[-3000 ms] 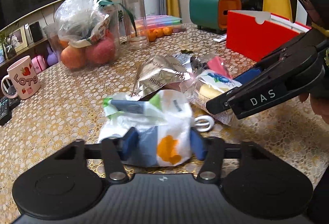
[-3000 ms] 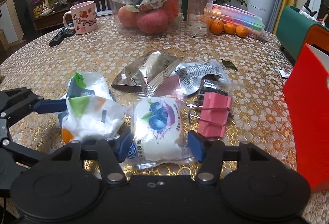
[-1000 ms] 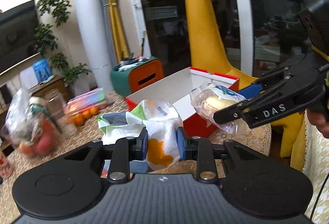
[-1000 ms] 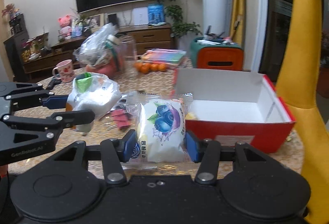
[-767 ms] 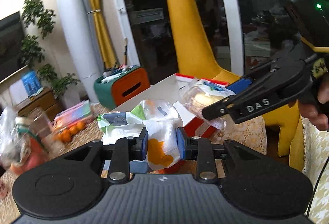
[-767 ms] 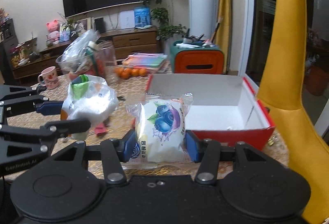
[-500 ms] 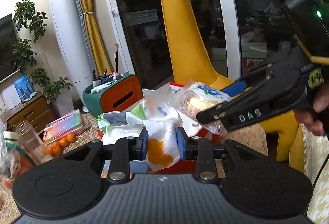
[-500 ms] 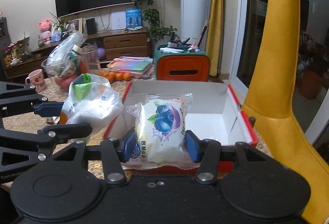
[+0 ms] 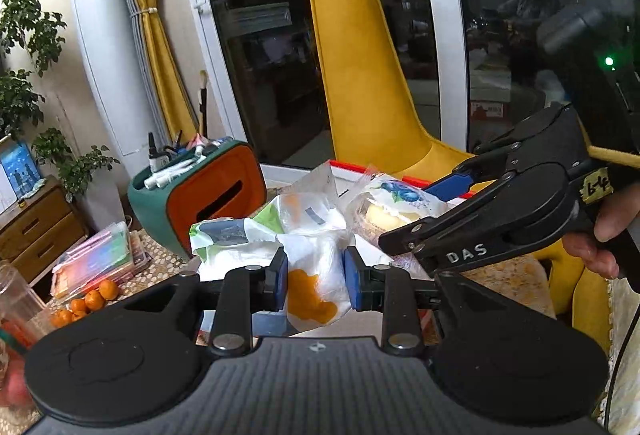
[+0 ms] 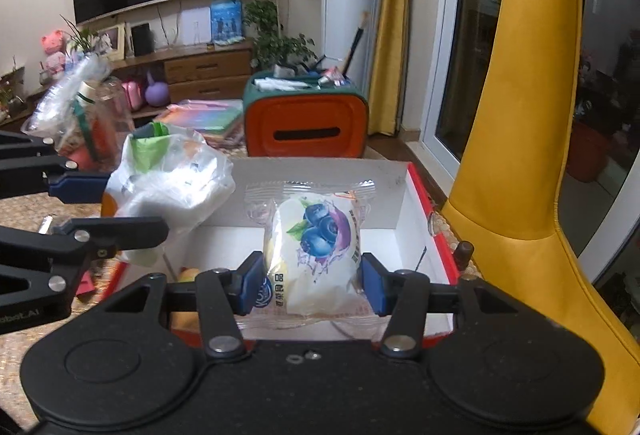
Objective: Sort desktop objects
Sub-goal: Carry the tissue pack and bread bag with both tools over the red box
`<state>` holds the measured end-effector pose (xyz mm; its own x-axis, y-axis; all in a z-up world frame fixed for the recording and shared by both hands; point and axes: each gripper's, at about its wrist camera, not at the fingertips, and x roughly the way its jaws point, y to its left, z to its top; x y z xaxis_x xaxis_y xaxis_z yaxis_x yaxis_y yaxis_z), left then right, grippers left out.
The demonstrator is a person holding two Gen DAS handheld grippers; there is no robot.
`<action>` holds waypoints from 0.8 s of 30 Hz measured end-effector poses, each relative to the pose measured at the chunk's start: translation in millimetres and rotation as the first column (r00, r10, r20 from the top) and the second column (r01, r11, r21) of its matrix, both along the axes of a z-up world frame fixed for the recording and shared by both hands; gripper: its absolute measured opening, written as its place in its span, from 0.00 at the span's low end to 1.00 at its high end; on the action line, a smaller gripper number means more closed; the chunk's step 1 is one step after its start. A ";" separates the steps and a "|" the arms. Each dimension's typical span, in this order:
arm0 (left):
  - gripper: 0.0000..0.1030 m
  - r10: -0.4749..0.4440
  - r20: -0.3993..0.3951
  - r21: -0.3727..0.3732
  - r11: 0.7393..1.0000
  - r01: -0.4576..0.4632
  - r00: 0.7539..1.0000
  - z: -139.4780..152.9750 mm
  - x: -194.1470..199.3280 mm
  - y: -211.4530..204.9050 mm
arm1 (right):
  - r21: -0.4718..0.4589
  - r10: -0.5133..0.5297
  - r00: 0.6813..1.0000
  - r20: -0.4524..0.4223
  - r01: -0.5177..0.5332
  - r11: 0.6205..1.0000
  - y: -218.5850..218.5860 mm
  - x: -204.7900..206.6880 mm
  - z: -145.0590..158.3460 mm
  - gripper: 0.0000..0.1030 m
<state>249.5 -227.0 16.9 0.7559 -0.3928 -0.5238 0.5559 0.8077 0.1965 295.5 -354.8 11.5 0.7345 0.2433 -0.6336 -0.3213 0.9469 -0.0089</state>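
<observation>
Two grippers, two packets, one red box. Left gripper (image 9: 312,279) pinches one crumpled white snack bag (image 9: 316,255) with an orange and green print, pads pressed tight on it. Right gripper (image 10: 310,285) pinches one blueberry cake packet (image 10: 316,251), jaws half spread around it. Both packets are held in the air over the open red box (image 10: 432,231), white inside, bag at 10 o'clock of the packet. One orange-green organizer (image 10: 306,127) at 12 o'clock behind the box. One yellow chair (image 10: 528,155) at 3 o'clock.

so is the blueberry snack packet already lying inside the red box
No, the blueberry snack packet is clamped between the jaws of the right gripper, held in the air above the red box.
</observation>
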 end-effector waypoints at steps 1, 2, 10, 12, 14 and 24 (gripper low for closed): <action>0.26 0.001 -0.006 0.004 1.000 -0.001 1.000 -3.0 5.3 -1.9 | -0.004 0.000 1.000 -0.008 0.000 1.000 0.6 5.0 -3.6 0.49; 0.26 0.003 -0.015 0.007 1.000 -0.003 1.000 -6.3 10.6 -3.4 | -0.008 0.001 1.000 -0.017 -0.001 1.000 1.2 9.4 -7.7 0.49; 0.26 0.028 -0.101 0.002 1.000 -0.028 0.994 -32.7 41.5 -4.8 | -0.049 -0.006 0.997 -0.079 0.002 0.999 7.4 33.4 -37.7 0.49; 0.26 0.040 -0.126 0.006 0.999 -0.039 0.991 -41.0 49.2 -3.0 | -0.055 -0.011 0.996 -0.091 0.006 0.998 8.9 37.0 -43.2 0.49; 0.26 0.050 -0.155 0.003 0.999 -0.050 0.987 -48.5 54.5 -0.1 | -0.063 -0.009 0.995 -0.104 0.002 0.998 10.9 40.4 -48.4 0.49; 0.27 0.067 -0.248 -0.010 0.997 -0.072 0.966 -65.8 64.6 3.9 | -0.108 0.004 0.987 -0.161 -0.022 0.994 20.5 47.4 -69.7 0.49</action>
<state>314.1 -223.1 -48.9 0.6298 -0.3554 -0.6906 0.5274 0.8485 0.0443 342.9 -334.4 -58.3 0.6183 0.1752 -0.7662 -0.3390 0.9390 -0.0588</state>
